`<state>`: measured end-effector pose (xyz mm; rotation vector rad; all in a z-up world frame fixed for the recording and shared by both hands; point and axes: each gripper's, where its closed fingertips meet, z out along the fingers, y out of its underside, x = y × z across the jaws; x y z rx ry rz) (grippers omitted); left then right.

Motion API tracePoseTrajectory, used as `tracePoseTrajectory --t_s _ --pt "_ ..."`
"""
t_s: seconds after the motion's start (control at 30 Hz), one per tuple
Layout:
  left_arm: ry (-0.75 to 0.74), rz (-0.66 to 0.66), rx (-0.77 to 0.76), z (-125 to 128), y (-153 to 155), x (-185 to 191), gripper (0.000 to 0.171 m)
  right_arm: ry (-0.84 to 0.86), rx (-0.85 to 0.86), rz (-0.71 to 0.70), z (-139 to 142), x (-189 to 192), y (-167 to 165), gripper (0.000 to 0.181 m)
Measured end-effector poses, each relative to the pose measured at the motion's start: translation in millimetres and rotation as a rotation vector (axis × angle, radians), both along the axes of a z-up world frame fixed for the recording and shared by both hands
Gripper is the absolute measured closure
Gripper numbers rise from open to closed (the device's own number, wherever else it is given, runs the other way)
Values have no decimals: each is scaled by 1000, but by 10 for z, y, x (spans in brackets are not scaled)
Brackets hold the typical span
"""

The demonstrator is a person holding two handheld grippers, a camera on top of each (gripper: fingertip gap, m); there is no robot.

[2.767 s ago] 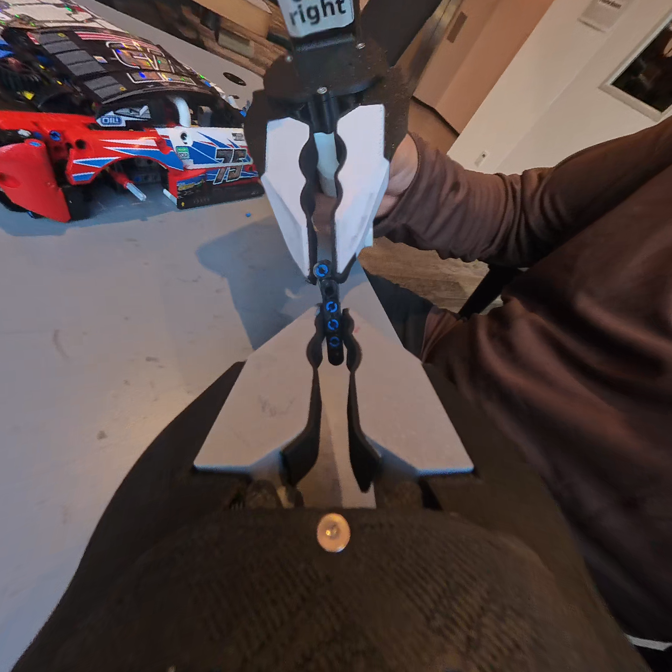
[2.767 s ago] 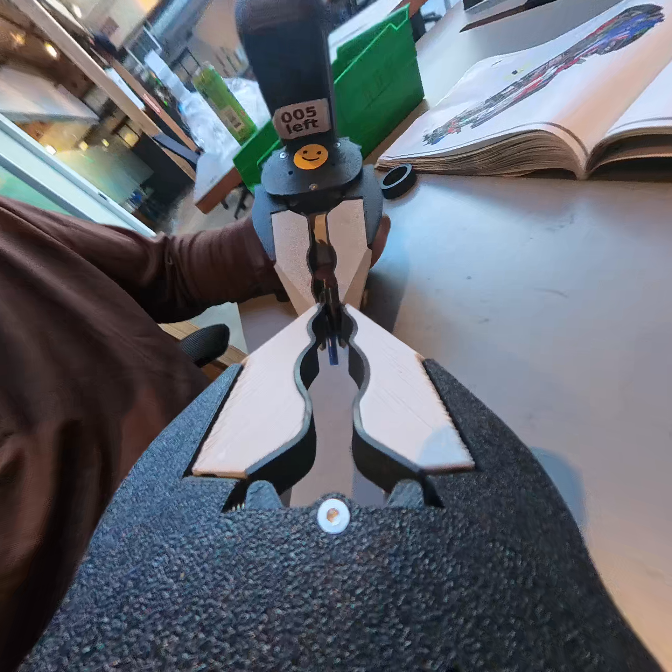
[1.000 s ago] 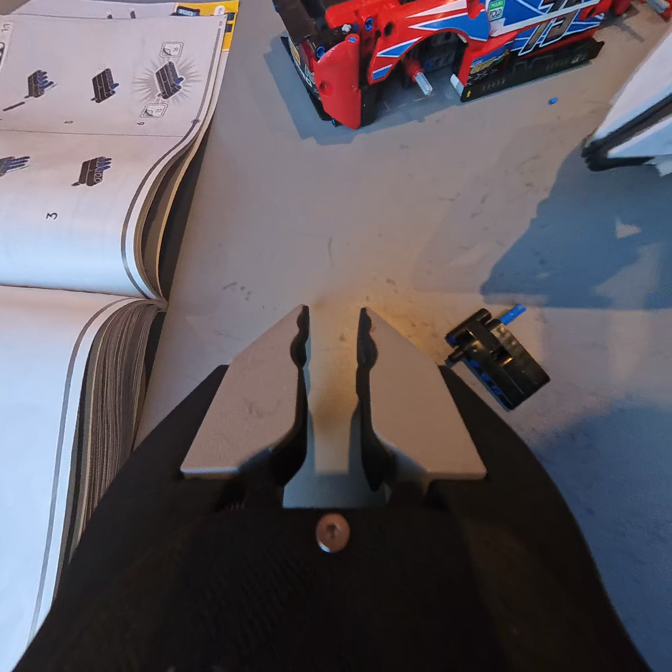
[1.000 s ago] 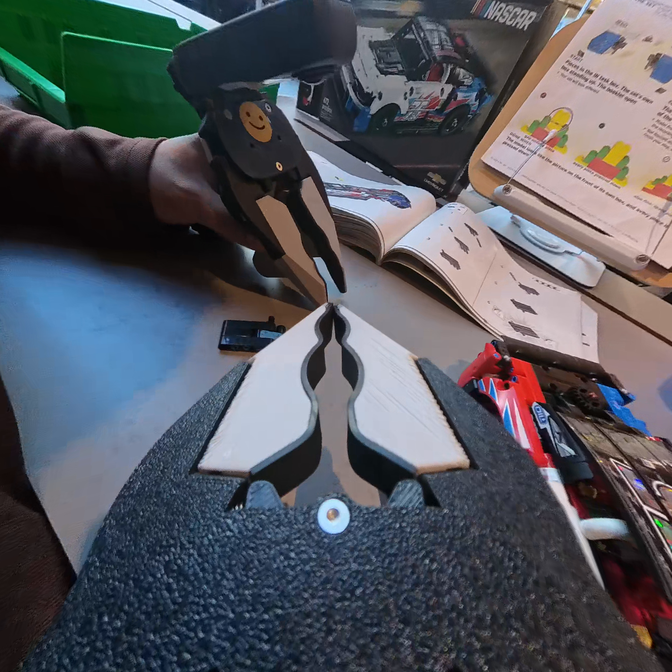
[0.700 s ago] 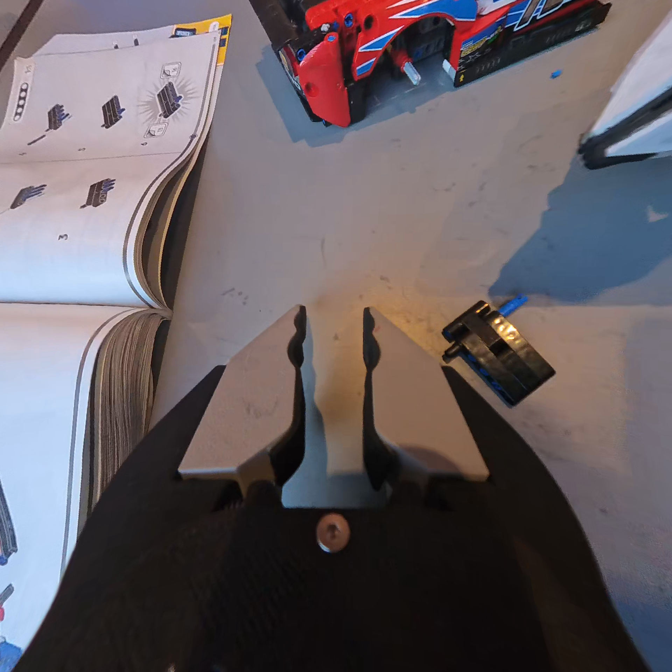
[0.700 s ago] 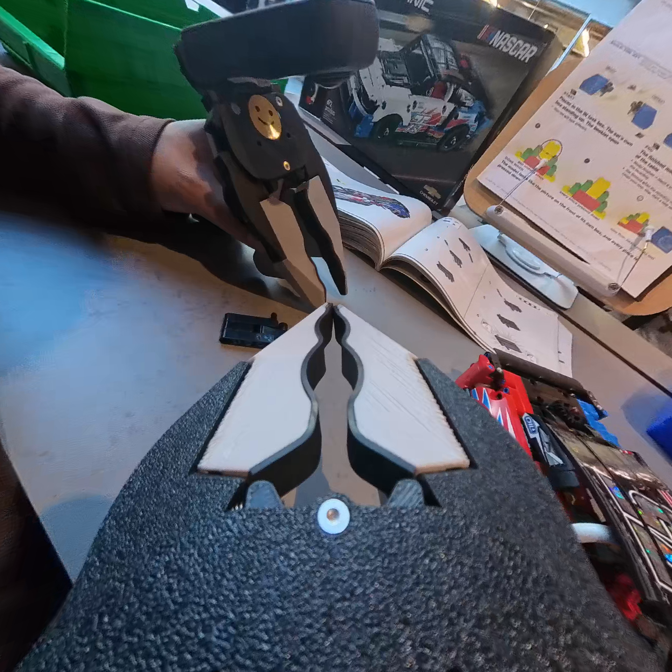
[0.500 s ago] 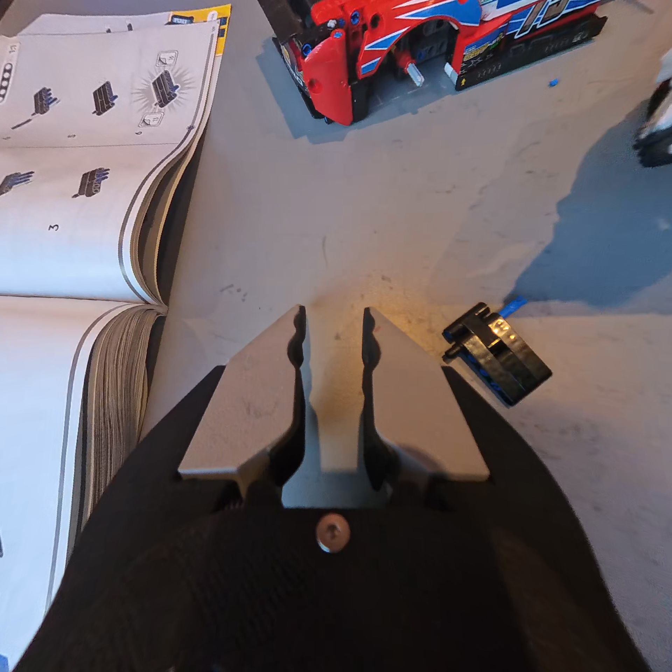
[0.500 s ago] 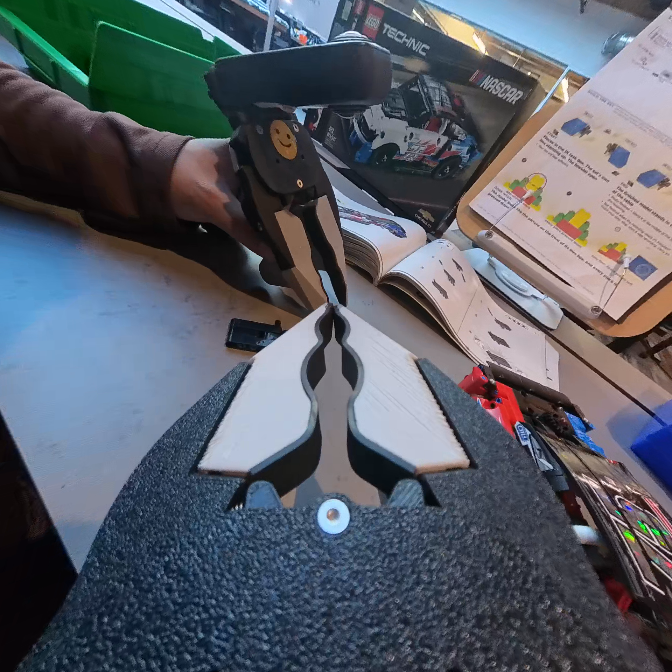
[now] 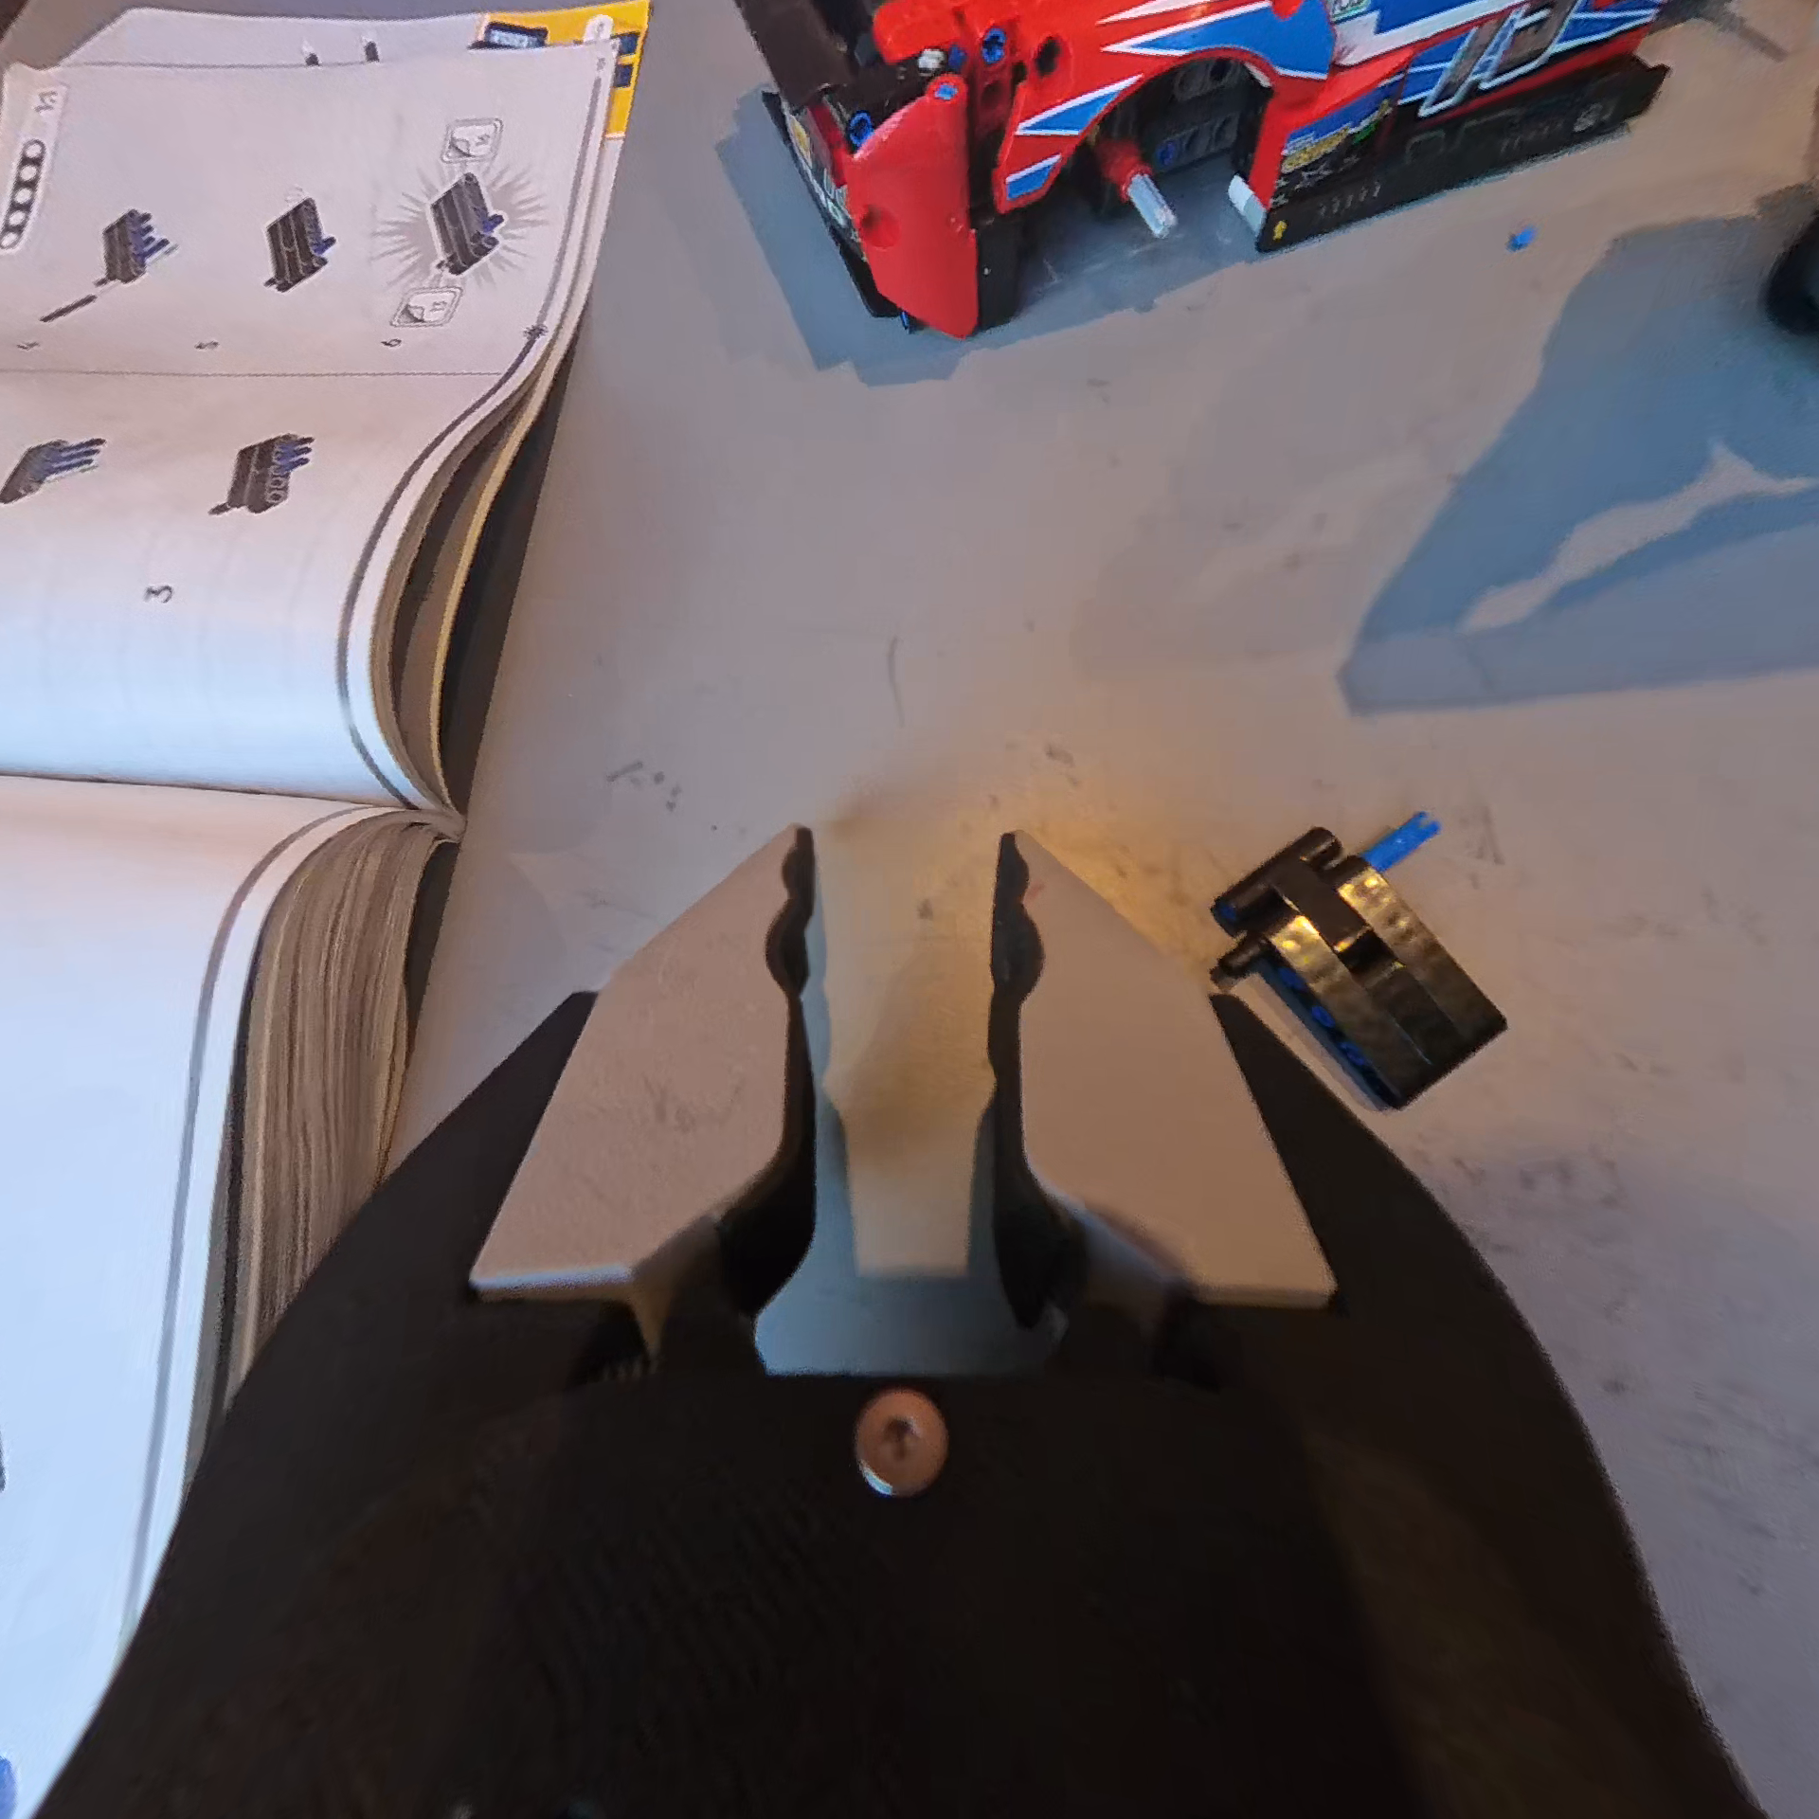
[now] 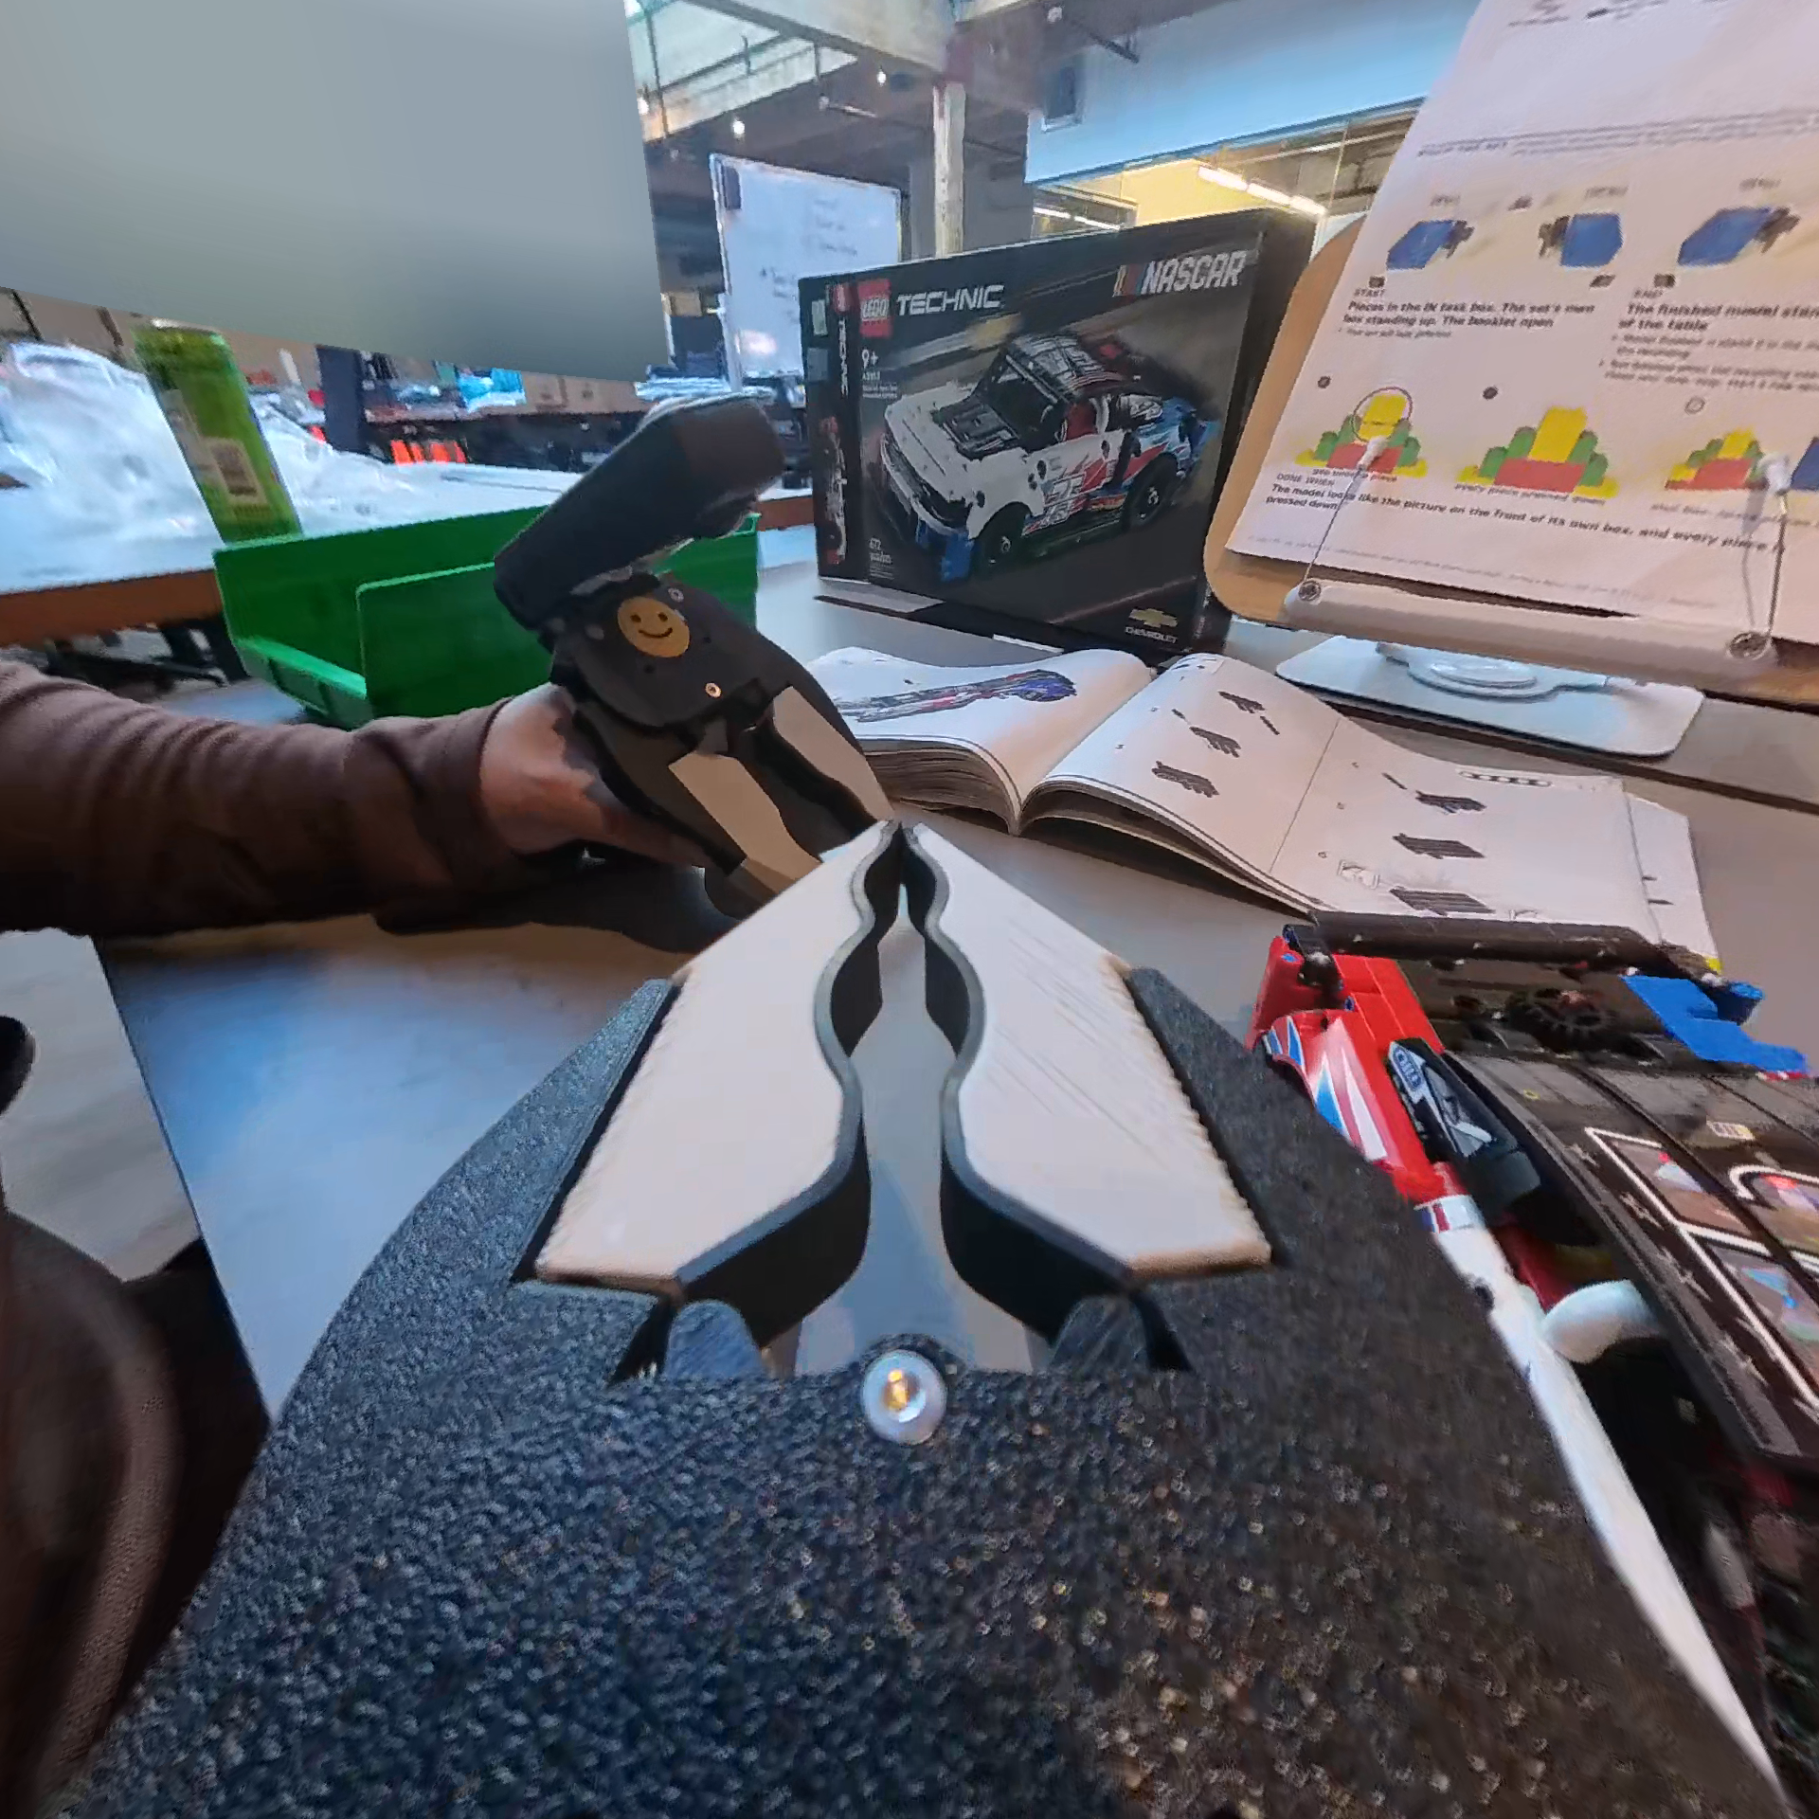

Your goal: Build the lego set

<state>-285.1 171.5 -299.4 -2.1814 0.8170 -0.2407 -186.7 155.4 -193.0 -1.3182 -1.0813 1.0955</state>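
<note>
Left to right: instruction booklet (image 9: 246, 413) lying open; left tool (image 9: 906, 856), released and empty, above the bare worktop (image 9: 984, 610); small black sub-assembly (image 9: 1358, 974) with blue pins lying just beside it, not yet fitted; largely built red car (image 9: 1181, 138) beyond. Right tool (image 10: 904, 837), clenched on nothing, hovers near the car. Wheels appear still missing.

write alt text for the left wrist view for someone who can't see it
The open left gripper, holding nothing, hovers over a grey table, with a small black lego assembly with blue pins lying just to its right. An open paper instruction booklet lies at left, and the partly built red, white and blue lego race car sits at the top.
</note>
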Motion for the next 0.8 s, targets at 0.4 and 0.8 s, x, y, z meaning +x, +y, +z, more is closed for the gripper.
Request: tracePoseTrajectory --t_s 0.4,0.8 --pt "-144 241 91 1290 1141 -175 89 15 23 33 24 7 -57 181" --pt "-308 201 6 901 361 272 96 111 131 12 864 847 -283 177"
